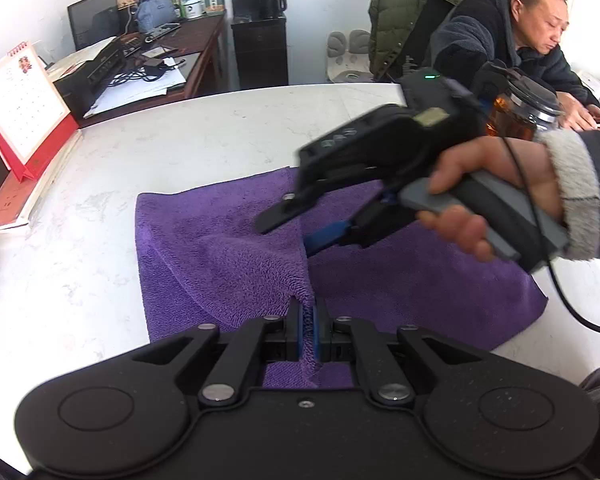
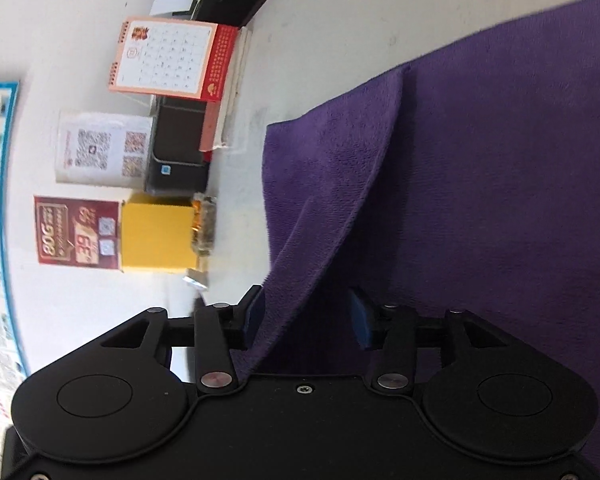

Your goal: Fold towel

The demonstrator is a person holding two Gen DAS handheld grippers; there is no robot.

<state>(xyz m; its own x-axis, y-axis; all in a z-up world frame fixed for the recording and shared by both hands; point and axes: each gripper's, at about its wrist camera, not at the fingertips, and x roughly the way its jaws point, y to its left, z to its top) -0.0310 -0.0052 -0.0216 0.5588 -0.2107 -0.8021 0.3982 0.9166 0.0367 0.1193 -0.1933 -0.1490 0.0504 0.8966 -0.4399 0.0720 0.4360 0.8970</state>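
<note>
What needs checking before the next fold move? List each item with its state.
1. Left gripper shut on towel edge: ok.
2. Right gripper clamped on towel: not ok, jaws apart, cloth loose between them.
3. Lifted flap sits square over the bottom layer: cannot tell.
4. Table beyond the towel bare: ok.
5. Calendar apart from the towel: ok.
6. Cable off the towel: ok.

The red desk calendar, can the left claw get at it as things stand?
Probably not yet. The left claw is shut on the purple towel's edge, so it would have to let go first. The white table toward the red desk calendar looks bare.
</note>
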